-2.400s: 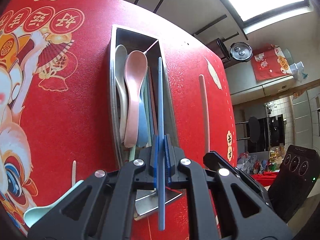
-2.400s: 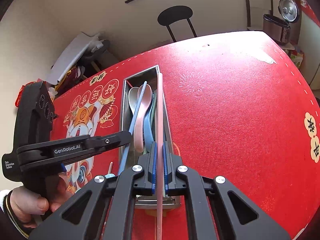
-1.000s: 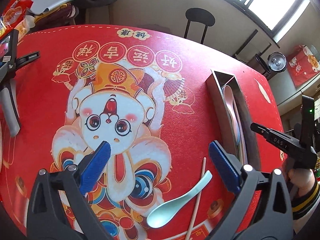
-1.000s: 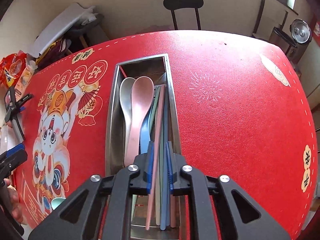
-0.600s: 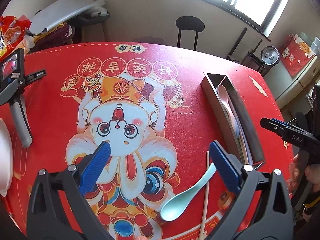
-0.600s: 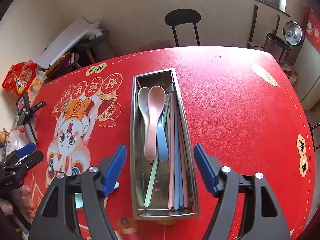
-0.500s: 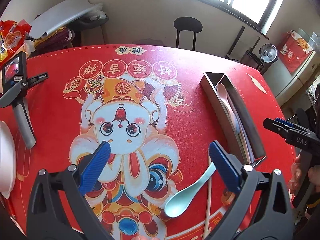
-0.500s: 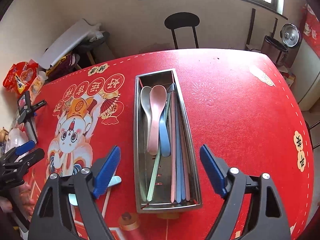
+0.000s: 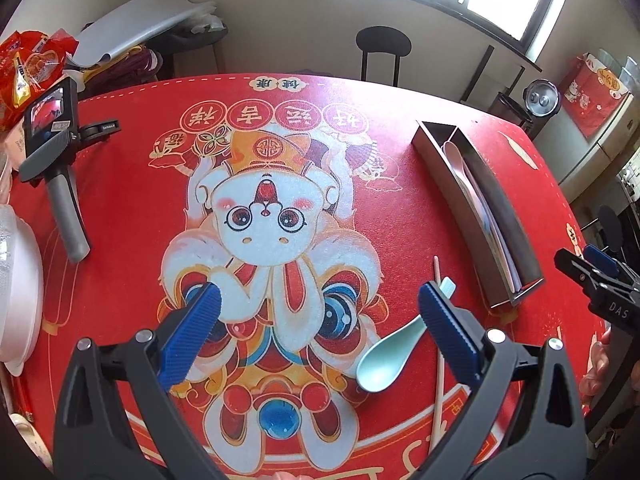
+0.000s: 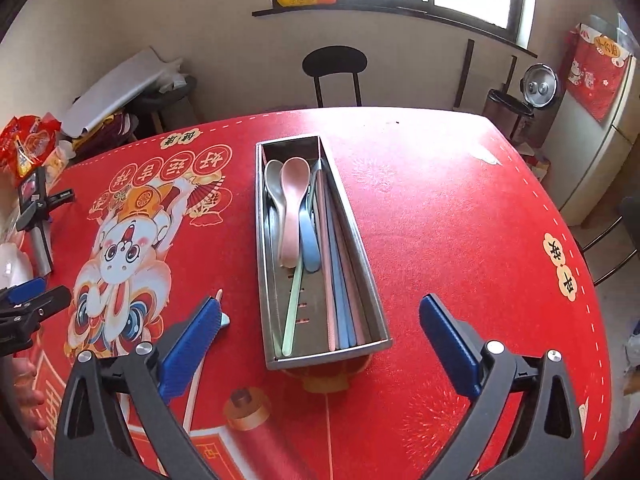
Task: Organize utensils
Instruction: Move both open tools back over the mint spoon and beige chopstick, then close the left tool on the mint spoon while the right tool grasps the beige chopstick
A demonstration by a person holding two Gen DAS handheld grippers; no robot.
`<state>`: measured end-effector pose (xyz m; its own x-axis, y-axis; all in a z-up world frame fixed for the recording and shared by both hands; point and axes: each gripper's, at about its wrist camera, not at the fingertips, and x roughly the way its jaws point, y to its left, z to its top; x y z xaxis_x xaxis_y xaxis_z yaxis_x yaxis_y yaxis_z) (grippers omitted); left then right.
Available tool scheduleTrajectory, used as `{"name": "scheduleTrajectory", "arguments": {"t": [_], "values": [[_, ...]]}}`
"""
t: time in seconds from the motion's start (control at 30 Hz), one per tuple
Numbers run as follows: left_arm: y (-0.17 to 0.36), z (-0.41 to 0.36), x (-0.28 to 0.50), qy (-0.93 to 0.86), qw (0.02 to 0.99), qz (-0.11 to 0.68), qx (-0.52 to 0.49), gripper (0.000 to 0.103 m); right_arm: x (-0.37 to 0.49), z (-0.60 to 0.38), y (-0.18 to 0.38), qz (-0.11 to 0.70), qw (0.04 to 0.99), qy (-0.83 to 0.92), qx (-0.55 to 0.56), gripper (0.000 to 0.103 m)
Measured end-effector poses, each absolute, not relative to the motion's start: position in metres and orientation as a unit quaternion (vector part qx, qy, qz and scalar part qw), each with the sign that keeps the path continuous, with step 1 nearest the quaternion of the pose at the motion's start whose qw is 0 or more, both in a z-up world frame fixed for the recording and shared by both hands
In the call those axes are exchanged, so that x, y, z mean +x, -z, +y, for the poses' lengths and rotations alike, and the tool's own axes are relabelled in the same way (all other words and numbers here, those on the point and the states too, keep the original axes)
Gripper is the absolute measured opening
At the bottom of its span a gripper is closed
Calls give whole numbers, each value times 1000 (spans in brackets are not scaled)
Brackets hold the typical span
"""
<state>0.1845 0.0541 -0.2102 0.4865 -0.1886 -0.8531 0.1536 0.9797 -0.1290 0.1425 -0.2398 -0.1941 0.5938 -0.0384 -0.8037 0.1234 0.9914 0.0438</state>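
Observation:
A steel utensil tray (image 10: pixel 328 356) holds a grey spoon (image 10: pixel 273 184), a pink spoon (image 10: pixel 294 200), a blue spoon (image 10: pixel 310 240) and several pastel chopsticks (image 10: pixel 340 300). My right gripper (image 10: pixel 320 320) hovers above its near end, jaws opening wide and gripping nothing. My left gripper (image 9: pixel 316 312) is open over the cartoon print, nothing between its fingers. A mint spoon (image 9: pixel 384 356) and a beige chopstick (image 9: pixel 439 376) lie on the cloth by its right finger, partly hidden. The tray (image 9: pixel 440 184) stands to their right.
A red printed tablecloth (image 10: pixel 460 220) covers the table. A handheld camera on a grey grip (image 9: pixel 52 160) and a white bowl (image 9: pixel 16 288) sit at the left edge. A black chair (image 10: pixel 334 68) stands behind the far edge.
Both grippers held chopsticks over the tray earlier; those now lie in it. The right gripper opened wide and drew back and up. The left swung left, over the mint spoon.

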Motion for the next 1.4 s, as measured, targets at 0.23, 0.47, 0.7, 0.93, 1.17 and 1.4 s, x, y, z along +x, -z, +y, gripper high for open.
{"name": "scheduleTrajectory", "arguments": {"t": [0.23, 0.47, 0.7, 0.93, 1.17, 1.4], "values": [[216, 64, 179, 97, 861, 500, -19, 97, 140, -224, 221, 538, 839, 48, 69, 97], [218, 74, 177, 90, 863, 497, -13, 97, 134, -189, 234, 567, 820, -31, 77, 97], [219, 88, 179, 78, 869, 489, -10, 97, 136, -139, 248, 602, 792, -98, 18, 60], [229, 73, 188, 155, 848, 507, -4, 97, 147, -129, 277, 630, 773, -78, 17, 45], [255, 49, 209, 237, 810, 536, -5, 81, 148, -127, 286, 629, 775, -69, 4, 43], [271, 23, 224, 327, 763, 557, -15, 59, 149, -118, 286, 617, 783, -70, -38, 43]]}}
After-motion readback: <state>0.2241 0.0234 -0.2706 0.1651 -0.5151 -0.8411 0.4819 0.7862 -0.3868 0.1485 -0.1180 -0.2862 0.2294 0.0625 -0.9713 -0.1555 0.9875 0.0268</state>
